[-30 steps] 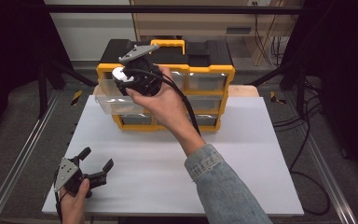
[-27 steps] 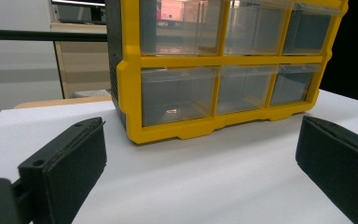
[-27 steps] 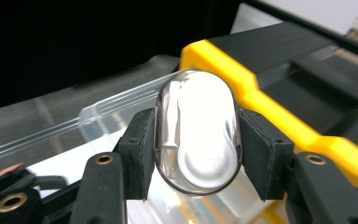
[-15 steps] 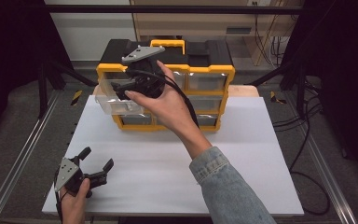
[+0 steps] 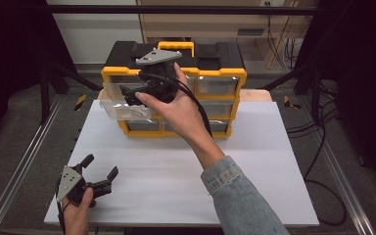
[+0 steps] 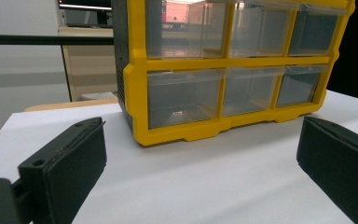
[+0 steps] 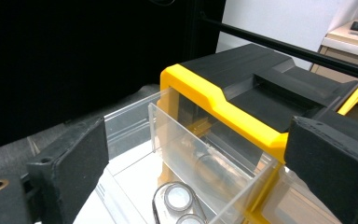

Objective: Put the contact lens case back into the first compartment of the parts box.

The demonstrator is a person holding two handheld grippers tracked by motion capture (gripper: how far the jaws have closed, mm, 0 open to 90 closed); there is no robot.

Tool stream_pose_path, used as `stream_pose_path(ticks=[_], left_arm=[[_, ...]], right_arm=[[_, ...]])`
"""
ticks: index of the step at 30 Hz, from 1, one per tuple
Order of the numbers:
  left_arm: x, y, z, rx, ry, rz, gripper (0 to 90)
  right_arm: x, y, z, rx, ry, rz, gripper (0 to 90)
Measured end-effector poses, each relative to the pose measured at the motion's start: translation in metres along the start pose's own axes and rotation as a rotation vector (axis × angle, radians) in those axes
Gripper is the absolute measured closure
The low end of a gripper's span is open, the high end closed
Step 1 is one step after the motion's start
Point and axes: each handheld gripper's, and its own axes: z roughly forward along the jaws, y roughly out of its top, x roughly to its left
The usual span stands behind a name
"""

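Observation:
A yellow and black drawer organizer (image 5: 220,73) stands at the back of the white table (image 5: 254,161). One clear drawer (image 5: 113,108) at its left side is pulled out. My right gripper (image 5: 126,96) hovers over that drawer, open, with nothing between its jaws. In the right gripper view the open drawer (image 7: 135,154) holds small round silver-rimmed pieces (image 7: 177,199) near its front, below my right gripper (image 7: 196,163). My left gripper (image 5: 100,176) rests low at the table's front left corner, open and empty. From the left gripper view, my left gripper (image 6: 200,163) faces the organizer (image 6: 214,63).
The organizer's other clear drawers (image 6: 249,88) are closed. Metal rails (image 5: 24,161) run along both sides of the table. Cables (image 5: 323,127) lie on the floor to the right. A wide stretch of bare table lies in front of the organizer.
The right gripper has turned and shifted slightly right above the pulled-out drawer; a white spot at its tip one second ago no longer shows. The left gripper has stayed put.

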Motion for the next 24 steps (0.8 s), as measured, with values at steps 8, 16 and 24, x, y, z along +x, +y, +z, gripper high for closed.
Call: stream_pose_path(ticks=[8, 16, 24], left_arm=[[0.000, 0.000, 0.000, 0.000, 0.002, 0.002, 0.9], [0.000, 0.000, 0.000, -0.001, 0.006, 0.000, 0.9], [0.001, 0.000, -0.001, -0.003, 0.012, 0.002, 0.9]], right_arm=[[-0.008, -0.003, -0.007, -0.029, -0.003, 0.008, 5.4], [-0.013, -0.006, -0.010, -0.042, 0.003, 0.009, 4.9], [-0.015, -0.005, -0.011, -0.045, -0.003, 0.008, 4.8]])
